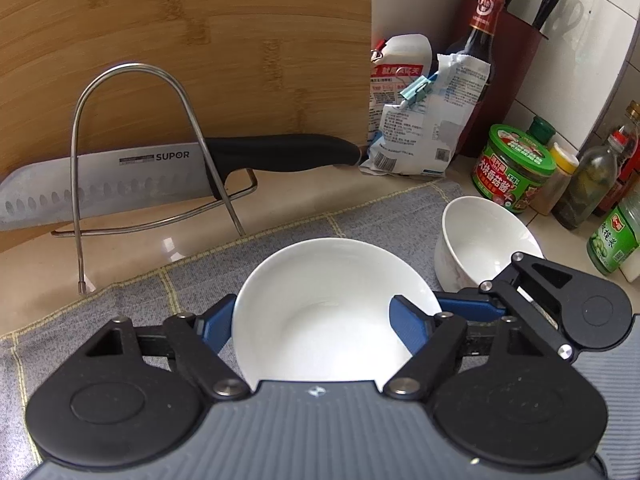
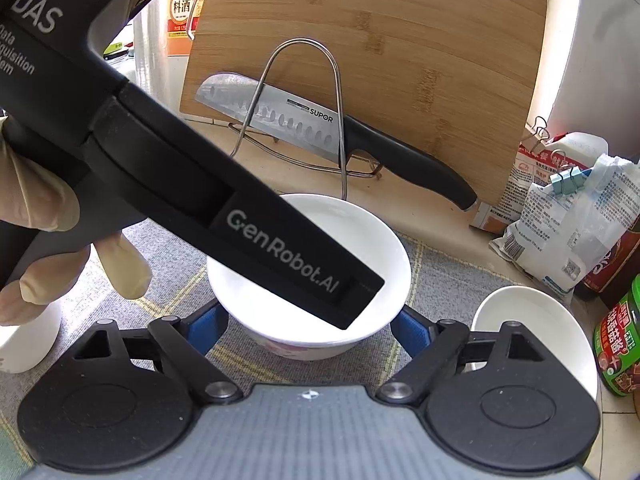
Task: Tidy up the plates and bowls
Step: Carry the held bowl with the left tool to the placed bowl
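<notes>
In the left wrist view a white bowl sits on the grey cloth between my left gripper's blue fingers; the right finger lies over the rim inside the bowl, the left finger outside. My left gripper looks closed on the bowl's rim area. A second white bowl stands to the right, with my right gripper beside it. In the right wrist view my right gripper straddles the first bowl, fingers apart at its sides. The left gripper's black body crosses above that bowl. The second bowl is at the right.
A bamboo cutting board leans at the back with a wire rack and a large knife. Bags, a sauce bottle, jars and bottles stand at the right. A white cup stands at the left.
</notes>
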Demonstrator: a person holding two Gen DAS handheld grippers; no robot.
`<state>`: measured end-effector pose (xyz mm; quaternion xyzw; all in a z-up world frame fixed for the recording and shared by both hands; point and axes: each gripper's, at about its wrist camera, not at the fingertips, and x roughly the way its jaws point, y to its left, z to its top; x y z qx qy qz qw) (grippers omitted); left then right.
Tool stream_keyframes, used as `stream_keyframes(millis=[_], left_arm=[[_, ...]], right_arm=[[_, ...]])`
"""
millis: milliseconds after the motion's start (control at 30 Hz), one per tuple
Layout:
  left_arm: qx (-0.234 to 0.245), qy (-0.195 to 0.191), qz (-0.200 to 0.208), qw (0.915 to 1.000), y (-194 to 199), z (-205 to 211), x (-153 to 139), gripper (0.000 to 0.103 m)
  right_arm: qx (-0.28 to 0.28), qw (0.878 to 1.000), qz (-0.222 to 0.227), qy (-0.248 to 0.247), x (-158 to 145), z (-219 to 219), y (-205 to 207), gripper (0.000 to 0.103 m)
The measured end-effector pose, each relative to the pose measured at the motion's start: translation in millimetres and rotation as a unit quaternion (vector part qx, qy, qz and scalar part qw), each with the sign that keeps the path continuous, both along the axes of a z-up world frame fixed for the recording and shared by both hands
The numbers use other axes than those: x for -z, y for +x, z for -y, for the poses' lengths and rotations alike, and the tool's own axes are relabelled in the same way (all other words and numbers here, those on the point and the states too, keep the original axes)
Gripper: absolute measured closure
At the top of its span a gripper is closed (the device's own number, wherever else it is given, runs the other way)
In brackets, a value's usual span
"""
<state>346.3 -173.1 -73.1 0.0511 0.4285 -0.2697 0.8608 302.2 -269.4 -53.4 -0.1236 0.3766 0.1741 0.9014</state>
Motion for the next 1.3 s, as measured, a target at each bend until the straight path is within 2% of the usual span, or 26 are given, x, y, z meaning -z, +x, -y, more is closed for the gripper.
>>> stream_keyframes(millis=[267,600,867,1300], left_arm=[[-0.005,-0.003,0.016,0.9999,-19.0,-9.1,-17.2,0.023],[-0.034,-0.012,0.031,0.9989,-56.9,-37.9,-38.7,0.023],[-0.078,-0.010,0.048,0.9957,-89.7,-67.5,-52.8,0.022],[-0.141,-0.001,0.052,0.9887,-125.1,-111.7,-59.1,0.022]], right_arm=[[-0.016,1.000,0.006,-0.003,-20.6,-4.6,-14.0,0.012],[-0.056,0.998,0.005,0.001,-41.1,-22.2,-34.8,0.012],[-0.101,0.995,0.006,0.013,-53.9,-45.3,-52.2,0.012],[-0.169,0.985,0.003,0.020,-58.6,-84.7,-72.5,0.012]])
